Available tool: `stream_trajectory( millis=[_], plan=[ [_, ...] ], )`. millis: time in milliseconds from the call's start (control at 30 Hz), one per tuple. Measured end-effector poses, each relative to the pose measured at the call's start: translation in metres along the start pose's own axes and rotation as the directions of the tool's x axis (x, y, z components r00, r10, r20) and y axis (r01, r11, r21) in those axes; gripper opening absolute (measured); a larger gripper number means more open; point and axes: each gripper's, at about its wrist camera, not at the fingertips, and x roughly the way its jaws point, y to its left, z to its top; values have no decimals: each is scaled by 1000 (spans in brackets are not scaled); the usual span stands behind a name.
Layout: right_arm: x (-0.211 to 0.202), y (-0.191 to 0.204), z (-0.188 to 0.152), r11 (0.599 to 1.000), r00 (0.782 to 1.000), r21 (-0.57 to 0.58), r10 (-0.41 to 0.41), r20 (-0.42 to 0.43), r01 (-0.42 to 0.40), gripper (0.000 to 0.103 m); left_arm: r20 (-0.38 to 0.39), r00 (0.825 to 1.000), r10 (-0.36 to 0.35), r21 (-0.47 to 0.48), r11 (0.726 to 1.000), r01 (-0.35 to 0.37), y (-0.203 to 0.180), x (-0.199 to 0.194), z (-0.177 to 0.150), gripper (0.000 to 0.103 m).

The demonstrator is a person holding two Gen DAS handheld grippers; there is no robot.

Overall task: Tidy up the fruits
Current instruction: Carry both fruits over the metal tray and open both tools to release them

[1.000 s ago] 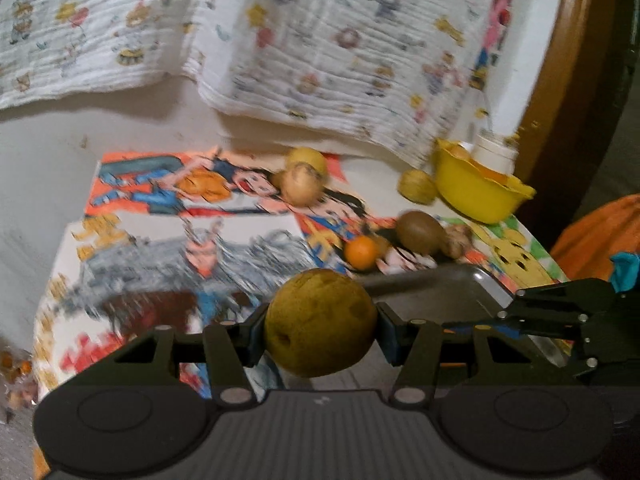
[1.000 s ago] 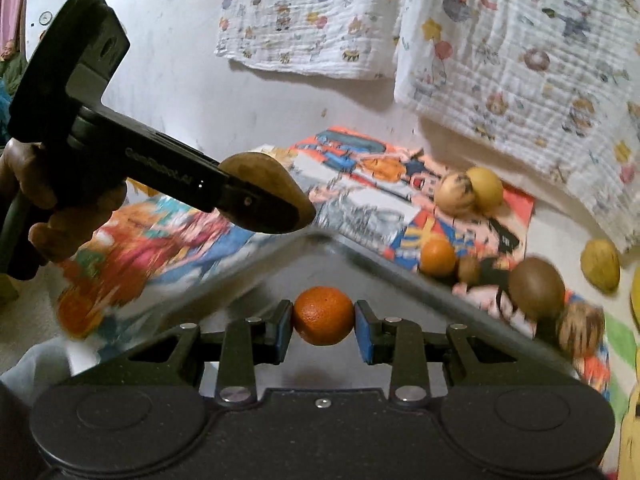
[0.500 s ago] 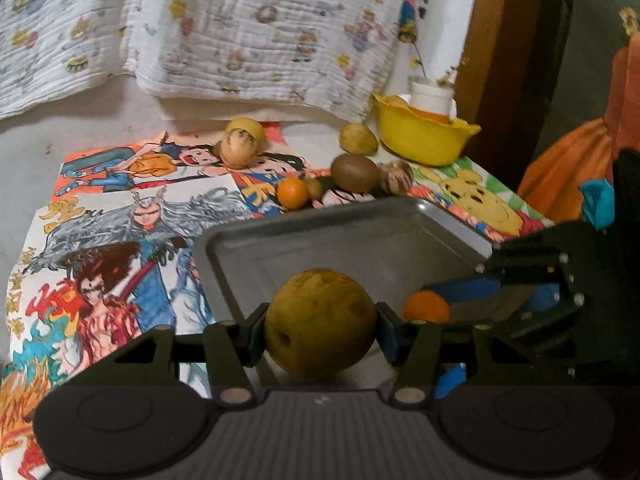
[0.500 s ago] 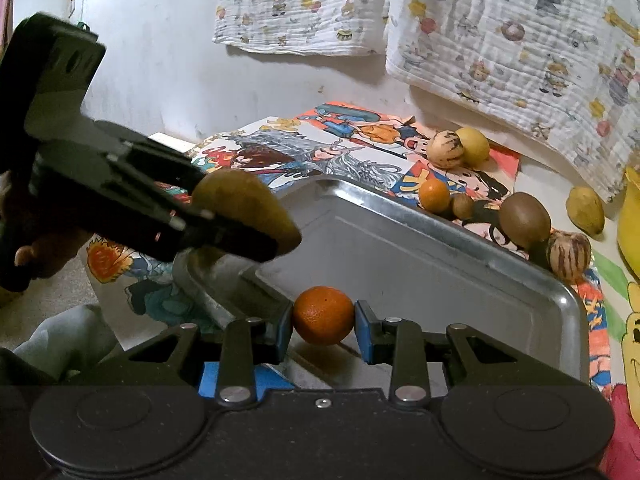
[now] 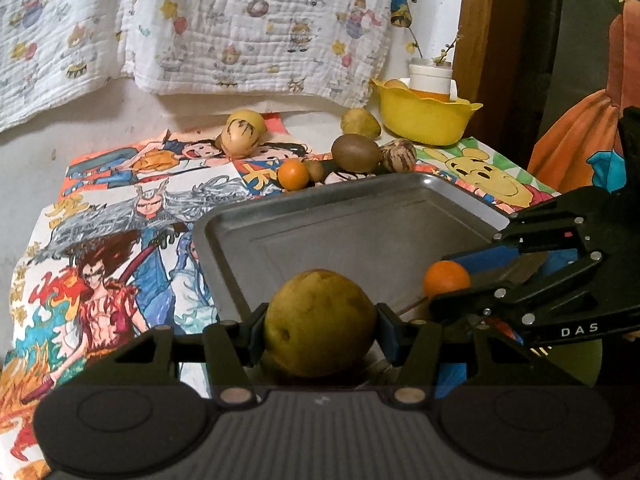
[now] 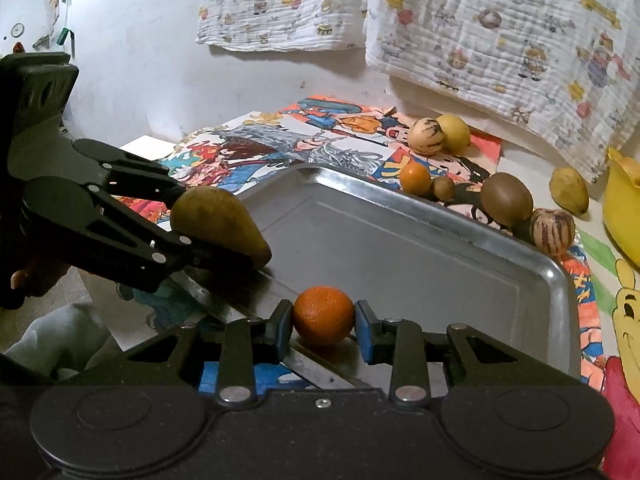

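Over the metal tray (image 6: 460,264), the left gripper (image 5: 320,322) is squeezing a pear (image 5: 319,322) and the right gripper (image 6: 323,316) is squeezing an orange (image 6: 323,315)

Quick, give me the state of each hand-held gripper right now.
Left hand-held gripper: shut on the yellow-green pear, at the tray's near edge.
Right hand-held gripper: shut on the small orange, over the tray.

Cartoon-print cloths (image 5: 256,28) are hanging along the white wall (image 6: 132,60). Colourful cartoon posters (image 5: 120,248) are covering the tabletop. A white jar (image 5: 430,76) holding twigs is standing behind the yellow bowl (image 5: 424,118), beside a brown wooden post (image 5: 476,40).
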Motion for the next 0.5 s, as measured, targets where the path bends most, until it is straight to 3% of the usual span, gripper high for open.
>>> stream_trajectory(
  millis=[233,500],
  plan=[
    [-3,-3,-3,1000,1000,28,-6,11,5,39,-5,1000,21,14,1000,-21,-4,-3,-4,60],
    [-17,-4,-8,998,999,59,-11,43,9,58,57,997,43,39,998,-46,-9,-24,-5,78]
  ],
)
